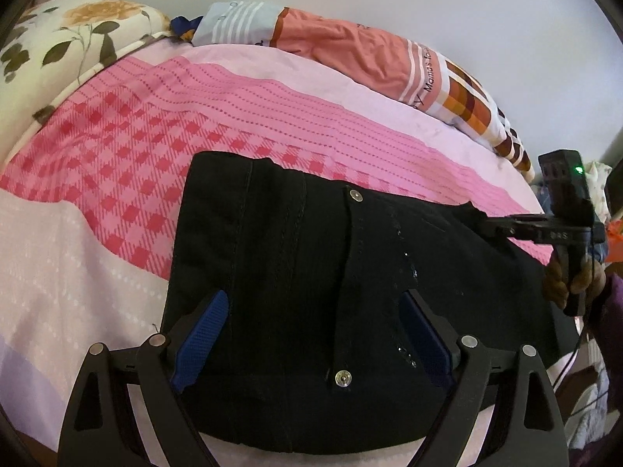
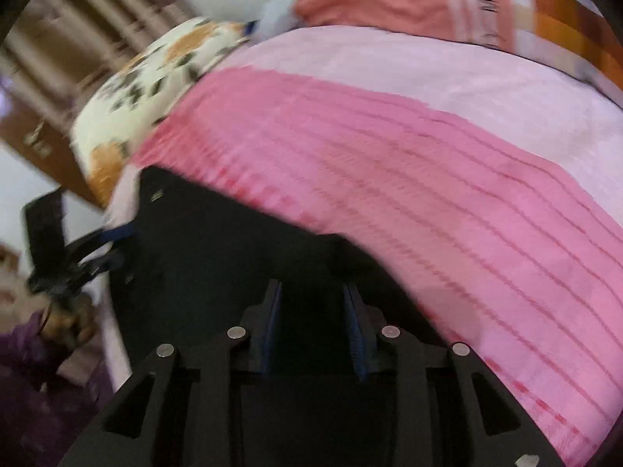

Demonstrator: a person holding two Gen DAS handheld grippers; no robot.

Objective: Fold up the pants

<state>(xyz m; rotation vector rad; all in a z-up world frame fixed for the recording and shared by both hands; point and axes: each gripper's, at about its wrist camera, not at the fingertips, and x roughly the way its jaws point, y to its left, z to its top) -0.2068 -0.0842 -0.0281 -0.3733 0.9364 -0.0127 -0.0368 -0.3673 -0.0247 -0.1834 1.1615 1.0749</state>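
Black pants (image 1: 311,272), folded on the pink bed (image 1: 117,155): soft, limp, fairly heavy cloth, best taken at an edge or corner; left tool (image 1: 311,338) spread wide above them, right tool (image 2: 313,330) narrow, grip uncertain.

right wrist view: motion-blurred | pants (image 2: 218,257) bottom edge cut off | right gripper (image 2: 313,330) grip unclear
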